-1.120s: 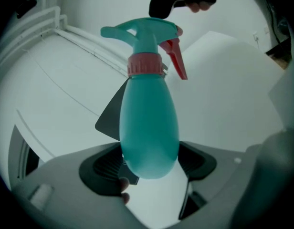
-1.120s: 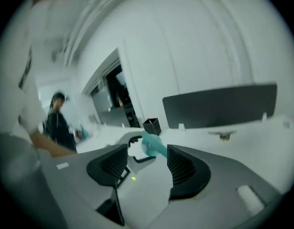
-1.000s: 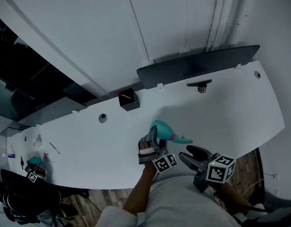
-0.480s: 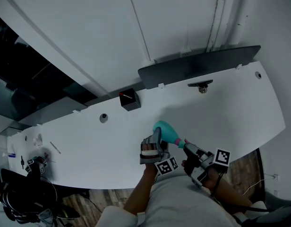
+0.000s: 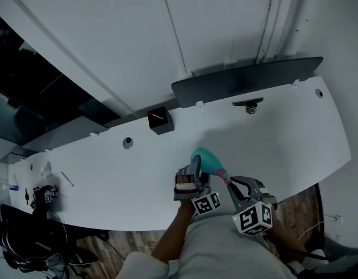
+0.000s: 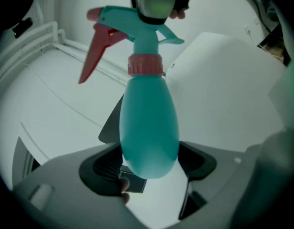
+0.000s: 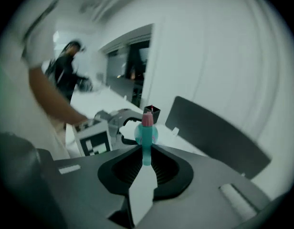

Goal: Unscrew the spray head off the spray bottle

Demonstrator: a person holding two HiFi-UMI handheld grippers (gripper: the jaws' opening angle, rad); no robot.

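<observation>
Tabletop (image 5: 109,173), spray bottle (image 6: 149,123) in left gripper (image 6: 149,162), right gripper (image 7: 144,162) closing on spray head (image 6: 119,19)

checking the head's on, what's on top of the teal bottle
A pink collar, then the spray head with red trigger. The right gripper, whose jaws have just been closing on it, hides its top.

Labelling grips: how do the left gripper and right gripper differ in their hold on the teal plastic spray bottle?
The left gripper clamps the teal plastic spray bottle by its rounded body, jaws wide. The right gripper has jaws that have just been closing and now stand narrow on the teal spray head. The left gripper grips at the base end, the right gripper at the top end. Both hold the one bottle.
</observation>
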